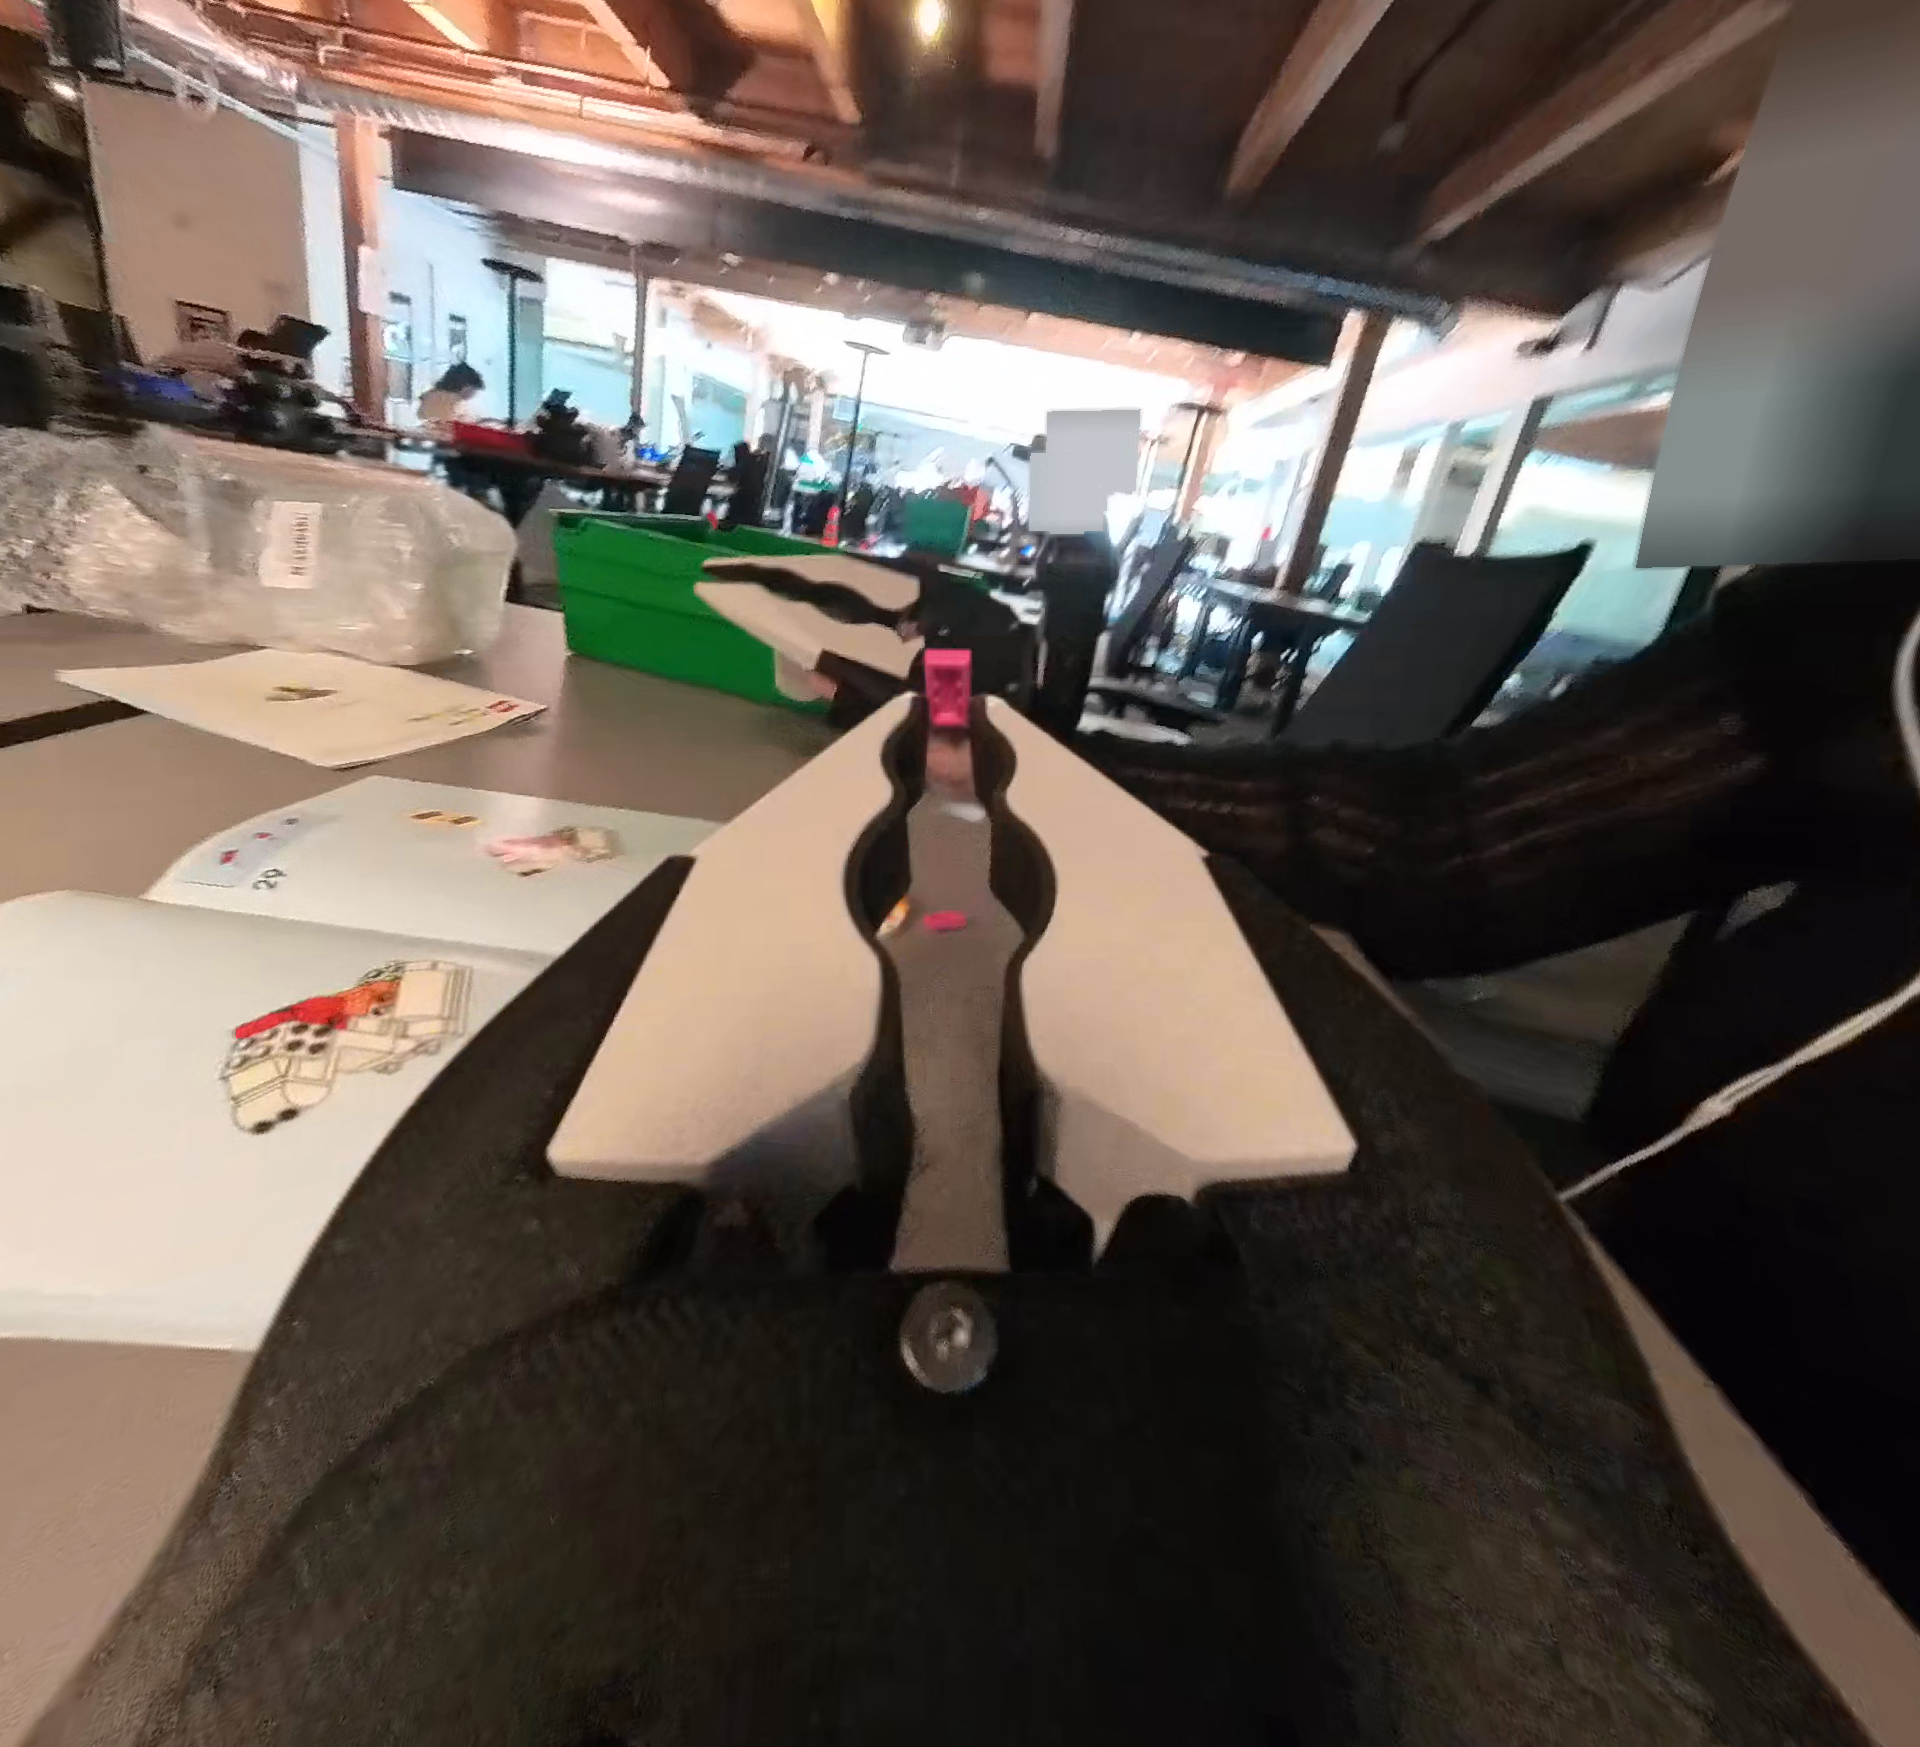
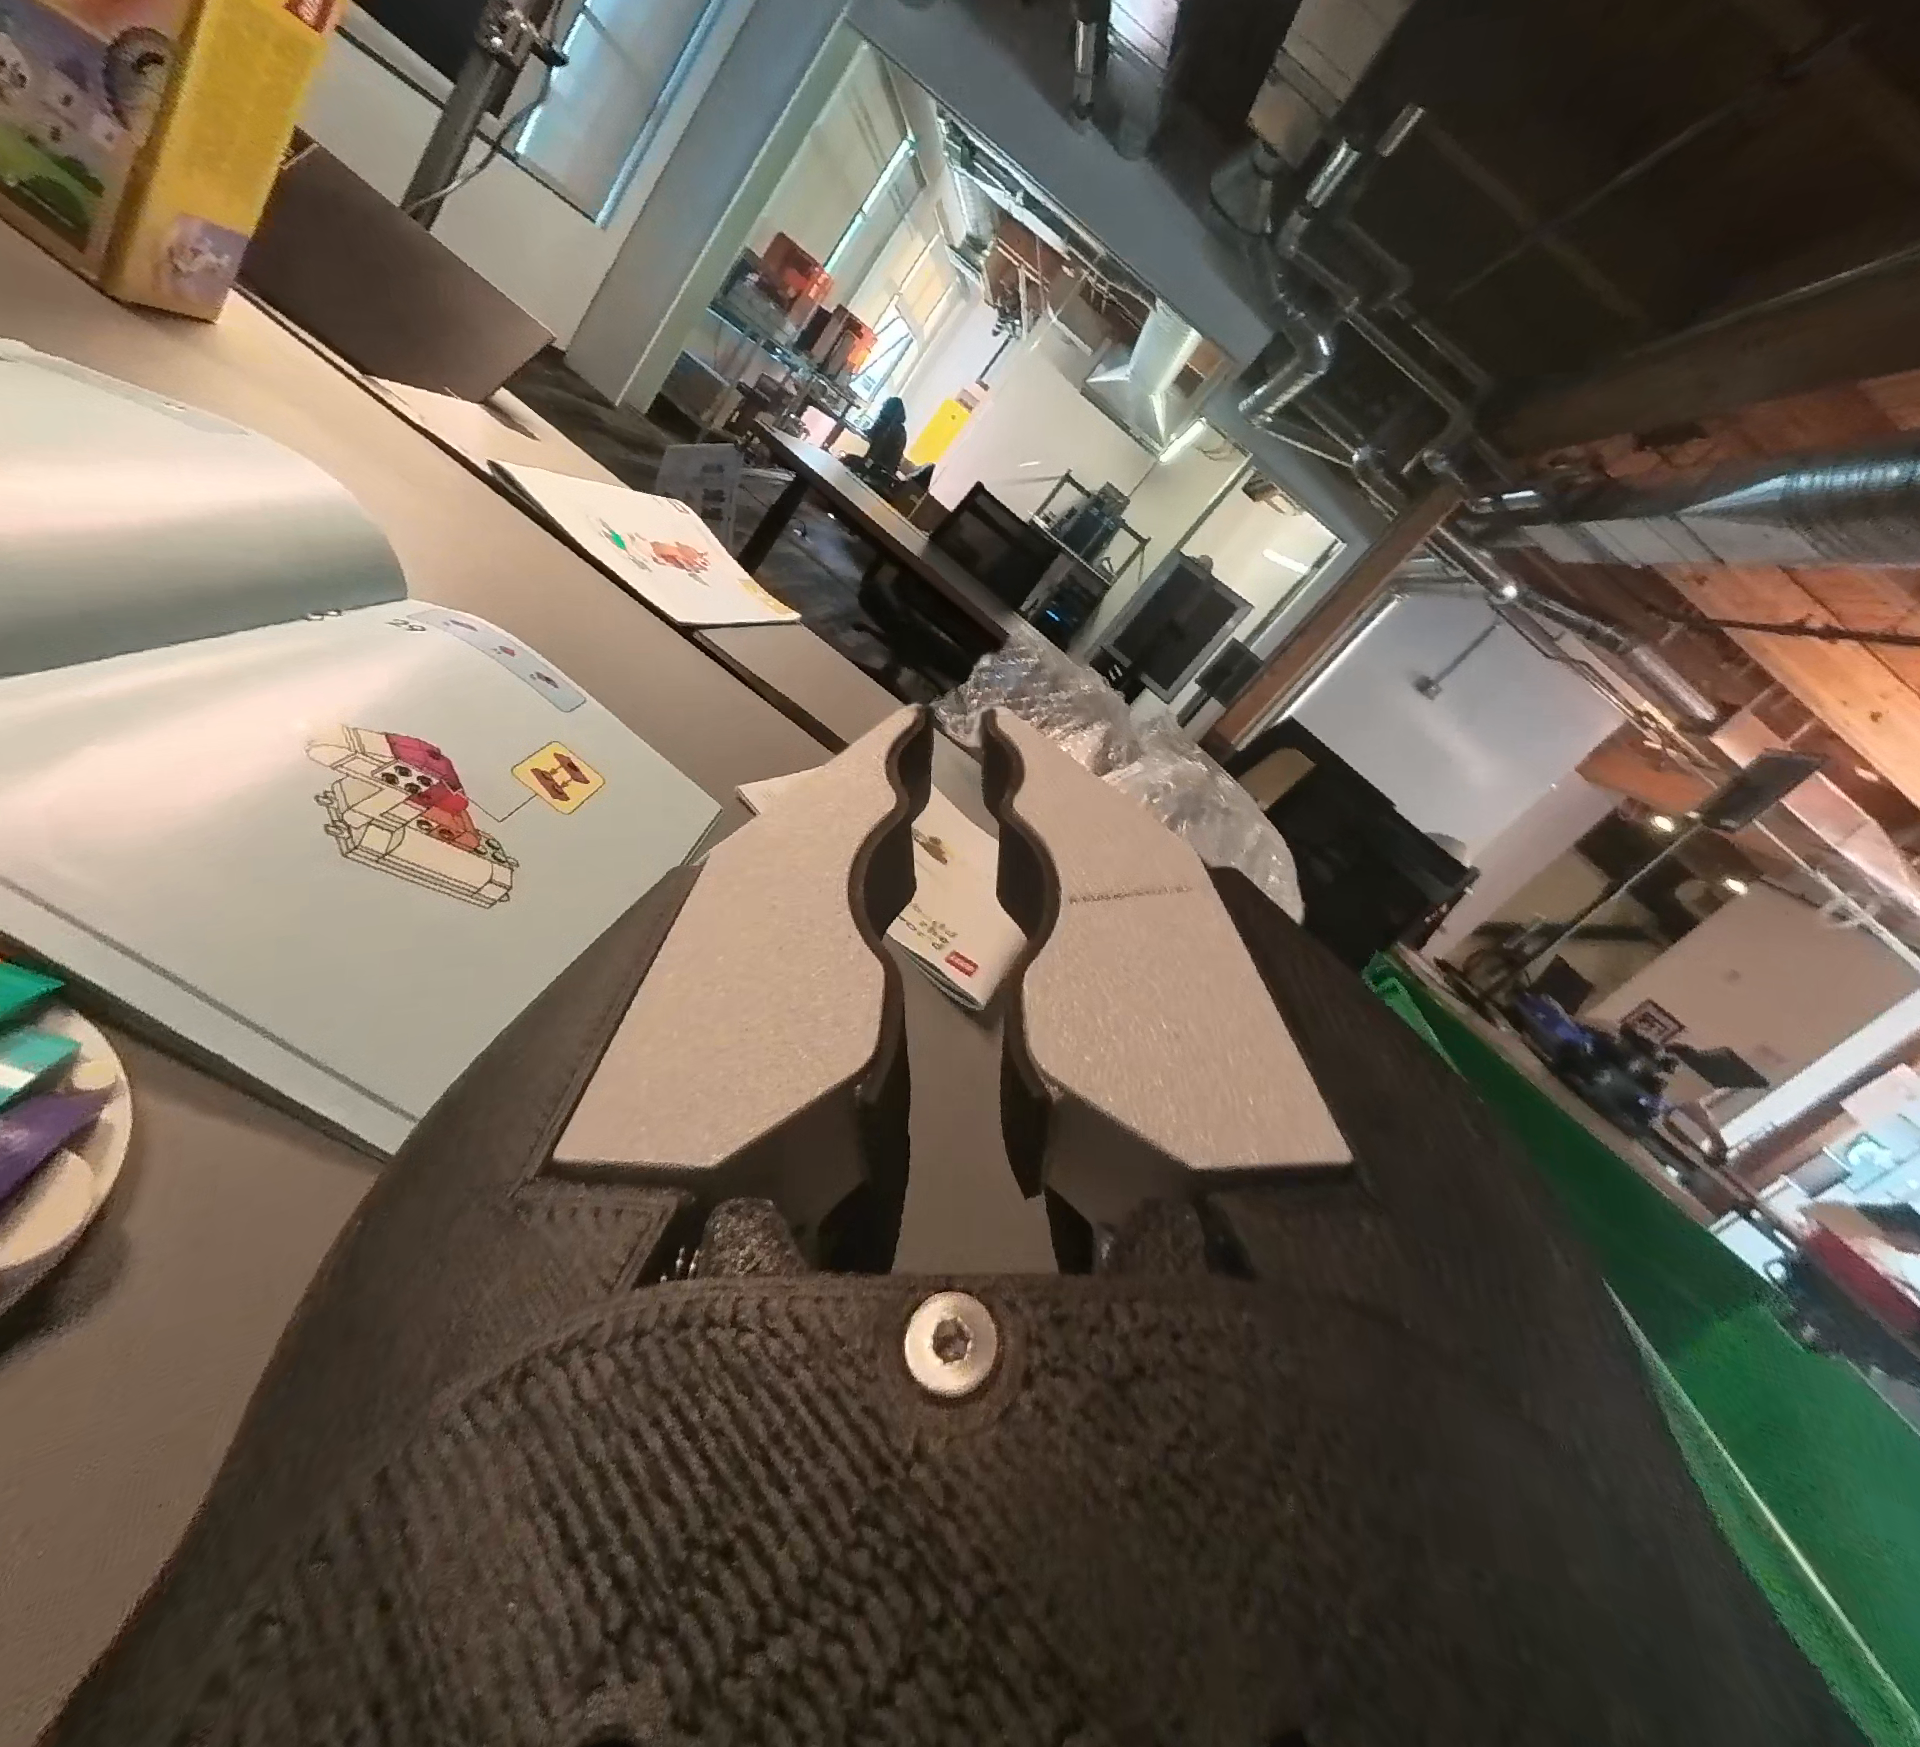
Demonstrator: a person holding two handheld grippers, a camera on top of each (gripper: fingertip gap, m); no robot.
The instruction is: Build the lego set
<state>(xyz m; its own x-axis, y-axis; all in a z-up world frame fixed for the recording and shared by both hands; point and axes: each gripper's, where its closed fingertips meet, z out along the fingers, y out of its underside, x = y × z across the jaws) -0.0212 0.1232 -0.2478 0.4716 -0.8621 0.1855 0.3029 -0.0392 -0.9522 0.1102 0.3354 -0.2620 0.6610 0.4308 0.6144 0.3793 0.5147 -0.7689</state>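
My left gripper [image 1: 948, 710] is shut on a small pink lego brick [image 1: 948, 681], which sticks up from its fingertips above the table. A small flat pink piece [image 1: 943, 919] lies on the grey table, seen between the fingers. My right gripper [image 2: 956, 726] is tilted, its jaws a narrow gap apart with nothing between them. It also shows in the left wrist view [image 1: 831, 632], just beyond the pink brick in front of the green bin. The open instruction booklet [image 1: 260, 1022] lies to the left and also shows in the right wrist view [image 2: 312, 814].
A green bin [image 1: 644, 606] and a bubble-wrap bag [image 1: 260, 534] stand at the back. A second booklet [image 1: 312, 705] lies on the table. A lego box [image 2: 156, 87], a plate [image 2: 88, 1188] of pieces and a leaflet [image 2: 951, 928] show too. A dark sleeve [image 1: 1455, 814] is at the right. To reach the plate [image 2: 88, 1188] in a straight line is about 12 centimeters for my right fingers, about 20 centimeters for my left.
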